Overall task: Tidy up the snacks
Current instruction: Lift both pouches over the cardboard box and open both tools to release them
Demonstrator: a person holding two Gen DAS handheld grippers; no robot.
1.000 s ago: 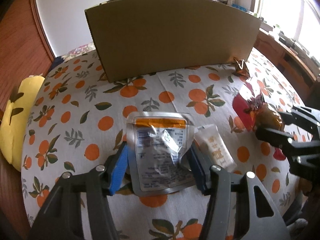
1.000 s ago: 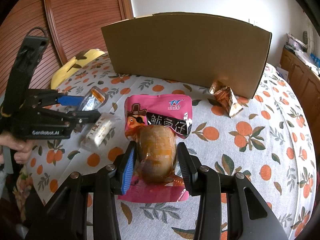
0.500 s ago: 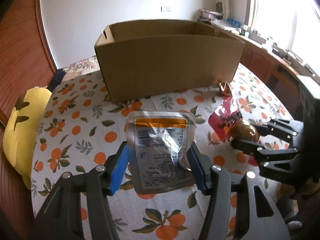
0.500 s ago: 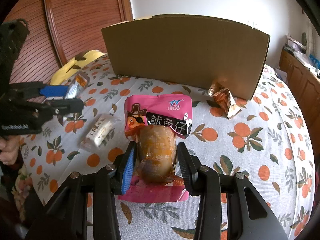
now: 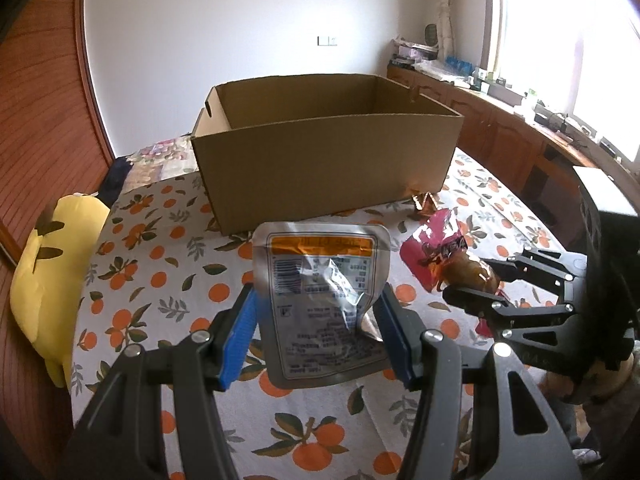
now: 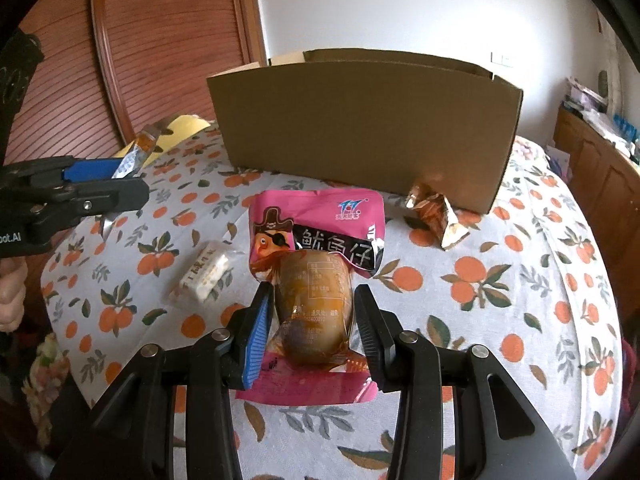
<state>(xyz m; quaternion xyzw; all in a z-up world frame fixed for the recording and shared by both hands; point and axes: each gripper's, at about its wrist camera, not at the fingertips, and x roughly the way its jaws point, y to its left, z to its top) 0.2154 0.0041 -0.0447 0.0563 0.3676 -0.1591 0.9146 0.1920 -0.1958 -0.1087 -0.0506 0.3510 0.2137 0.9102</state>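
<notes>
1. The left gripper is clamped on a silver pouch, its blue pads pressing both side edges; the pouch stands up between the fingers, clear of the cloth, with the box straight ahead.
2. The right gripper is closed on a brown snack, a plump vacuum-sealed lump that sits low over a pink pack lying flat on the table.
3. To do this step well, I judge the left hand should carry the pouch over the near wall of the box before letting go, keeping the pouch level so its floppy top does not catch the cardboard rim.
4. The squeeze should stay light and even: the foil already buckles at its right edge, and more force would likely fold it out of the pads.
5. The right hand would do best to lift straight up, so the brown snack does not drag the pink pack along.
6. The pouch is thin, glossy foil with an orange band and small print; it creases and mirrors the window light.
7. The brown snack's film is clear, tight and slick; it may slip.
8. The box is plain corrugated card, open-topped, and what it holds is hidden.
9. Just beside its near right corner lies a crumpled gold wrapper; a small white bar lies left of the pink pack.
10. The cloth is soft, printed with oranges and leaves.
</notes>
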